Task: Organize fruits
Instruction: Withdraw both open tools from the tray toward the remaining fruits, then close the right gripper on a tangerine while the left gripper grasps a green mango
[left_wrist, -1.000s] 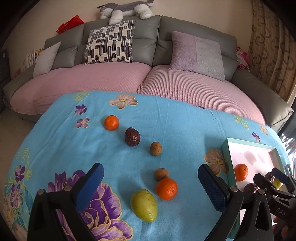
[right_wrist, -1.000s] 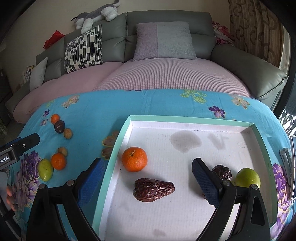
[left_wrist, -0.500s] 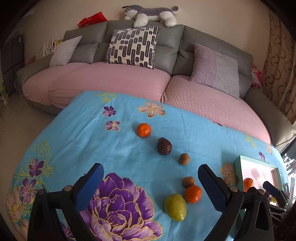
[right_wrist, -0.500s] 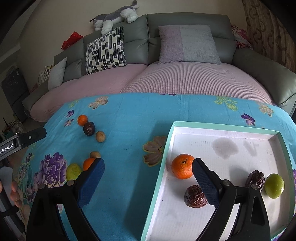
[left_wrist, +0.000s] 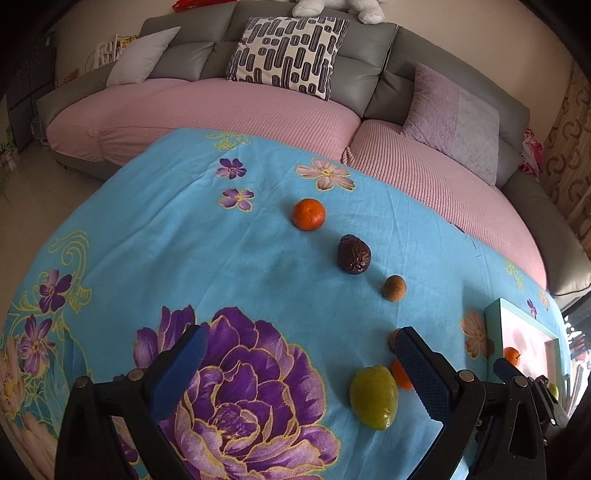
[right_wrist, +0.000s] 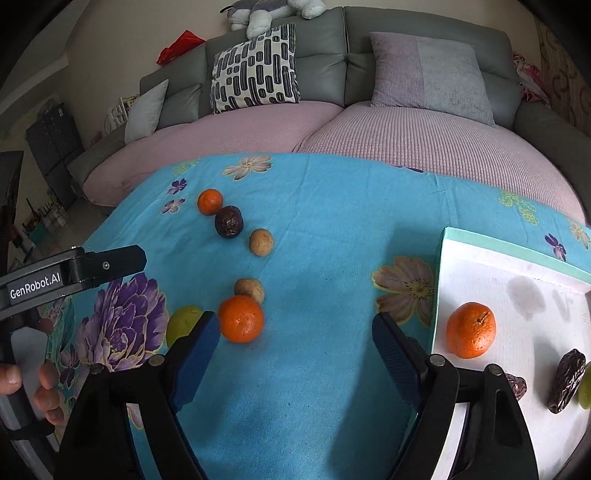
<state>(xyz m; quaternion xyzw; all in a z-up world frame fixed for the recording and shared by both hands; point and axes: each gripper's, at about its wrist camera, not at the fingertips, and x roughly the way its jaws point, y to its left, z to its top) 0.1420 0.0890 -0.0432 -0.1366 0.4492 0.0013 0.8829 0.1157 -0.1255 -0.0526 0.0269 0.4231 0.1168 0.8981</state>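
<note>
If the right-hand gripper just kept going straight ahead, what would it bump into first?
Probably nothing soon. The right gripper is open over bare blue tablecloth; the nearest orange sits just left of its line and the tray to the right. Depth is unclear.

Loose fruit on the counter (right_wrist: 325, 236): 6 pieces.
- Oranges: 2, far (right_wrist: 210, 201) and near (right_wrist: 241, 318).
- Dark wrinkled fruit (right_wrist: 229, 221): 1.
- Small brown round fruits: 2 (right_wrist: 261, 242) (right_wrist: 249, 290).
- Green fruit (left_wrist: 373, 397): 1.

Fruit in the tray (right_wrist: 517, 258), right of the right gripper (right_wrist: 295, 339):
- Orange (right_wrist: 470, 335): 1.
- Dark wrinkled fruits: 2 (right_wrist: 567, 380) (right_wrist: 516, 386).
- Green fruit at frame edge (right_wrist: 585, 391): 1.

Trays: 1. Grippers: 2.
</note>
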